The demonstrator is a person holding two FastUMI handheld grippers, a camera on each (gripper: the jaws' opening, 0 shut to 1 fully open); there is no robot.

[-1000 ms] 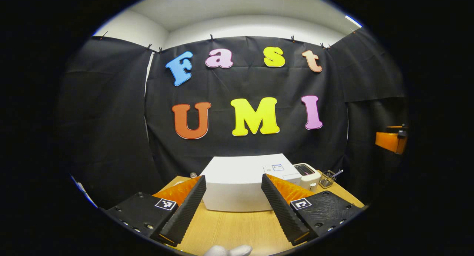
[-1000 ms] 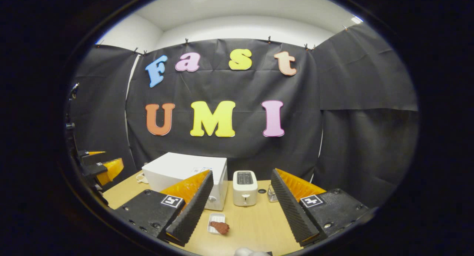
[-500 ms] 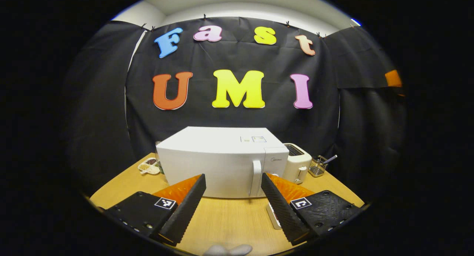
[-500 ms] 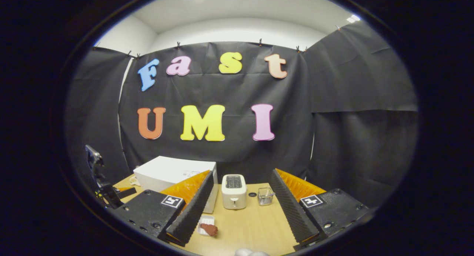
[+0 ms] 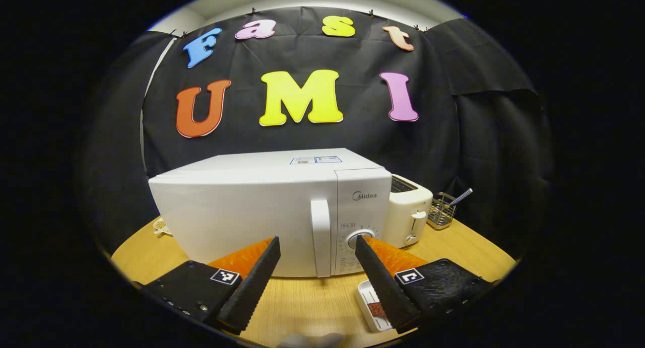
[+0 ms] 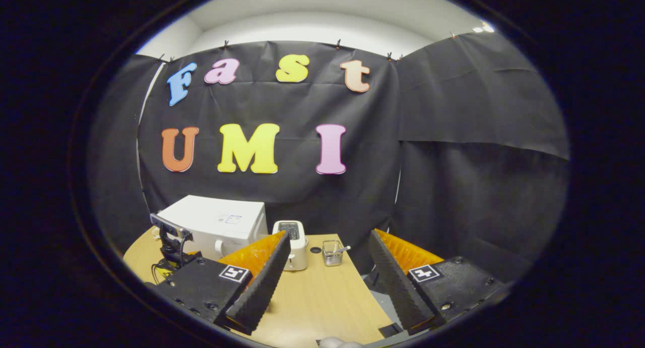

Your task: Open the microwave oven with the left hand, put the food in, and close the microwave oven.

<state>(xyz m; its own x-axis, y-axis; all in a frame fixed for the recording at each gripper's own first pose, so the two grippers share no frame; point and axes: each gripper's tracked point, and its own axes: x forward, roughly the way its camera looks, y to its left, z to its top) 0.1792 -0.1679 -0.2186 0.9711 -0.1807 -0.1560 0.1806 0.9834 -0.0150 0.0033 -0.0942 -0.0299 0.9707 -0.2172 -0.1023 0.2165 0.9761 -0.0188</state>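
In the left gripper view, the left gripper point(image 5: 315, 272) hung level before the shut white microwave point(image 5: 242, 212) on the wooden table point(image 5: 312, 302), fingers spread wide around nothing, framing the door handle point(image 5: 321, 237). The food tray point(image 5: 372, 307) lay by its right finger. In the right gripper view, the right gripper point(image 6: 327, 282) gaped empty above the table, facing the toaster point(image 6: 294, 243).
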